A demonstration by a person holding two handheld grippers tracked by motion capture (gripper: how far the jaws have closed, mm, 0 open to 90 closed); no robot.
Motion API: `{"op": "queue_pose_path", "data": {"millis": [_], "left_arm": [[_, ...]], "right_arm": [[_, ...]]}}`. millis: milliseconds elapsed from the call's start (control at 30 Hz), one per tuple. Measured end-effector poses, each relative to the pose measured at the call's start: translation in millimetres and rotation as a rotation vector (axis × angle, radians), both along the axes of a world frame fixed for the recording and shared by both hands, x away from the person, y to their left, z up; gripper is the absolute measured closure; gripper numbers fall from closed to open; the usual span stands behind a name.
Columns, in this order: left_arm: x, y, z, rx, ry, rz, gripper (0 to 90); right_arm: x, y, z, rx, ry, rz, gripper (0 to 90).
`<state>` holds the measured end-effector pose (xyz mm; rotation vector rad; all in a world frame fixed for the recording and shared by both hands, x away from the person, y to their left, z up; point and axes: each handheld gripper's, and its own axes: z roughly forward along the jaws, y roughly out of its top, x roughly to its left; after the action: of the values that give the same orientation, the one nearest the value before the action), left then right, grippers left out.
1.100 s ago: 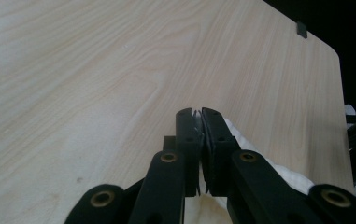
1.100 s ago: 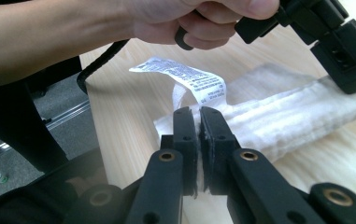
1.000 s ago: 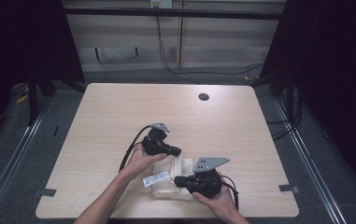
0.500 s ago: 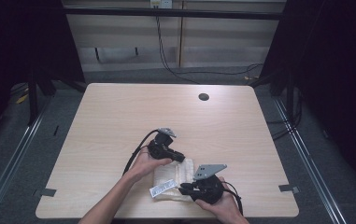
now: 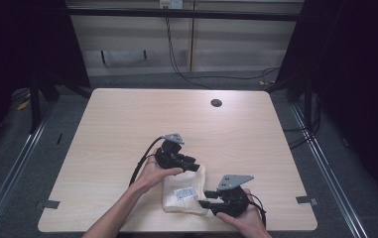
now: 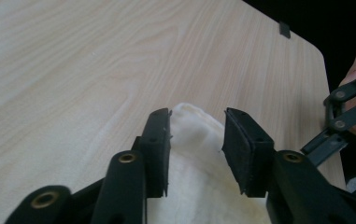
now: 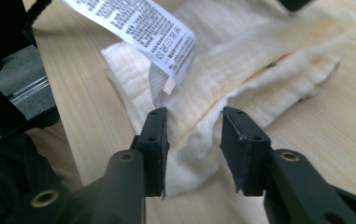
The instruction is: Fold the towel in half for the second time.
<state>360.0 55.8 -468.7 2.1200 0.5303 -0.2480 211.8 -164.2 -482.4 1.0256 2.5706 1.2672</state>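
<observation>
On table (image 5: 127, 129), both hand-held grippers (image 5: 194, 163) (image 5: 207, 198) just opened, releasing folded cloth (image 5: 184, 196).

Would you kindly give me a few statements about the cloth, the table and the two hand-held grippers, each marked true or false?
1. The cream folded cloth lies on the wooden table near its front edge. True.
2. A white printed care label is attached to the cloth. True.
3. The left hand-held gripper is clamped shut on the cloth. False: its jaws have just been opening and stand apart, with the cloth's edge between them and the pads off it.
4. The right hand-held gripper holds the label in its jaws. False: its jaws have just been opening and stand apart around a fold of cloth, and the label hangs beyond them.
5. A red cup stands at the table's far edge. False: there is a dark round hole there.
</observation>
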Motion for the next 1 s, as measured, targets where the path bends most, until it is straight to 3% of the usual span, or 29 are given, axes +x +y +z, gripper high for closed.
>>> {"op": "queue_pose_path", "data": {"millis": [267,400,467,667,867,1000], "left_arm": [[-1.0,13.6,2.7,0.028,-0.009,0.046,54.5],[-4.5,22.1,4.7,0.048,-0.027,0.058,54.3],[-7.6,24.8,5.8,0.070,-0.053,0.067,50.8],[-16.5,35.6,13.7,0.076,-0.083,0.063,48.5],[-22.2,58.0,21.5,0.053,-0.083,0.120,43.0],[-28.3,68.4,20.0,0.102,-0.074,0.160,44.1]], "right_arm": [[-1.7,-9.0,0.7,0.005,0.009,-0.055,42.4],[-3.2,-22.0,3.0,0.011,0.001,-0.083,46.0],[0.5,-30.7,6.7,-0.025,-0.009,-0.137,49.3],[15.6,-52.3,13.9,-0.041,-0.043,-0.222,51.6],[24.3,-71.6,25.6,0.022,-0.082,-0.278,50.5],[28.1,-81.4,34.5,0.049,-0.107,-0.311,49.8]]}}
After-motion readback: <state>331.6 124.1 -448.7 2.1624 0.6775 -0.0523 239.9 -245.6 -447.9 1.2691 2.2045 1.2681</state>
